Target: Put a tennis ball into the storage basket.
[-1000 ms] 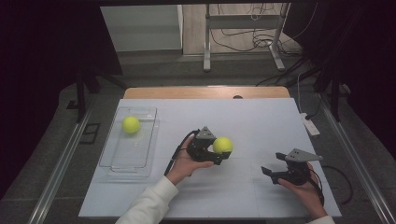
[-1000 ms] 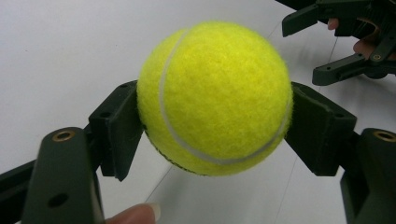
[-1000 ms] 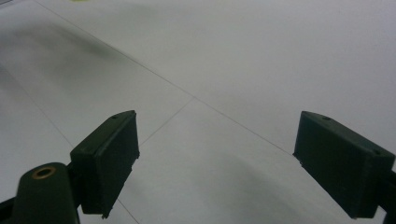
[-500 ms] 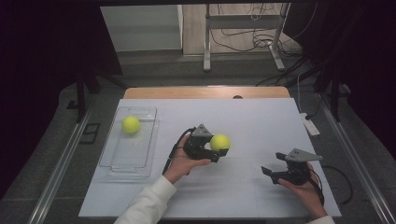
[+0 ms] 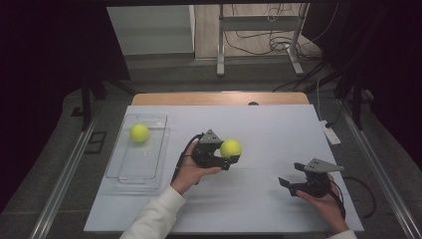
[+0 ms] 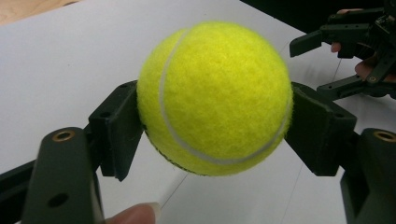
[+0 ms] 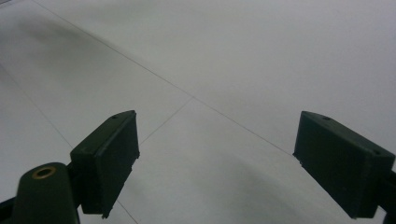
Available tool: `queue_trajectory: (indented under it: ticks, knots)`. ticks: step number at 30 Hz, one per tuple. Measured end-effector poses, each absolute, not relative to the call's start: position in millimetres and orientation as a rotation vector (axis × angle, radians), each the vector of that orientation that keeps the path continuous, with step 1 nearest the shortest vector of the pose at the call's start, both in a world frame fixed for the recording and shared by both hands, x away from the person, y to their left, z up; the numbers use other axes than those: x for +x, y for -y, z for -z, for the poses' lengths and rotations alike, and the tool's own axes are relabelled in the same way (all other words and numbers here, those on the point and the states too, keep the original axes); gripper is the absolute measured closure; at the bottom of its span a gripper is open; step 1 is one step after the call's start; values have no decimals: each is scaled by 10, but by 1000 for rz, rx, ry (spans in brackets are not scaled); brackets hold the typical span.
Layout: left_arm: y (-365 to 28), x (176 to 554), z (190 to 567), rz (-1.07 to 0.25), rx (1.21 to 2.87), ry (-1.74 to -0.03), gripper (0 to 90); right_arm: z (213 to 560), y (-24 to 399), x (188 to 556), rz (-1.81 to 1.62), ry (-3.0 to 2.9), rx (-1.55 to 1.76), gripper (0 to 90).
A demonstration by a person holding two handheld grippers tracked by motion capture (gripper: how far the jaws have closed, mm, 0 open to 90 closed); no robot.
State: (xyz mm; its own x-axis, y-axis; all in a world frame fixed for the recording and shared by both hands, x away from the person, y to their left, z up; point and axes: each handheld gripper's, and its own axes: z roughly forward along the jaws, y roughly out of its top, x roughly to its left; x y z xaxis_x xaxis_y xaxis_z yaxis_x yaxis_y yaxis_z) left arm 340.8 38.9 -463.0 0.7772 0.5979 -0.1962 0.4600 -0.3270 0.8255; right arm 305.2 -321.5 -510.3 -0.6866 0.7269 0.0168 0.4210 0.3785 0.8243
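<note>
My left gripper [image 5: 230, 155] is shut on a yellow tennis ball [image 5: 231, 148] and holds it a little above the middle of the white table [image 5: 268, 124]. In the left gripper view both black pads press the sides of the tennis ball [image 6: 215, 98]. A second yellow tennis ball [image 5: 139, 133] lies in the clear plastic tray [image 5: 127, 172] at the left. My right gripper [image 5: 286, 183] rests low at the front right, jaws open and pointing left. The right gripper [image 7: 215, 168] has only bare table between its pads. It appears far off as the right gripper [image 6: 322, 60] in the left gripper view.
A white power strip [image 5: 329, 132] lies at the table's right edge. Cables trail from both grippers. Beyond the far wooden edge [image 5: 219, 98] stand a metal frame and floor cables. Bare tabletop lies between the two grippers.
The left gripper with the ball has drifted slightly left and a little up. The right gripper has stayed put.
</note>
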Motion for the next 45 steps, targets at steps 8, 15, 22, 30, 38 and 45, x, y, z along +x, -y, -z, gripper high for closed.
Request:
queue_trajectory:
  ticks: [8,15,22,30,38,45]
  knots:
    - [-430,3407,4595,-195,1975,-804,261,5104,3215,3052,-1219,-2294,1003,143]
    - [-474,3404,4554,-212,1966,-806,260,5101,3217,3050,-1218,-2292,1006,143]
    - [-511,3393,4517,-232,1962,-814,260,5101,3216,3048,-1218,-2292,1011,143]
    - [-572,3374,4464,-247,1947,-824,260,5103,3214,3048,-1219,-2290,1010,143]
    - [-650,3381,4419,-266,1926,-840,261,5104,3216,3049,-1219,-2289,1011,143]
    - [-708,3381,4389,-291,1916,-853,261,5104,3215,3050,-1219,-2291,1008,143]
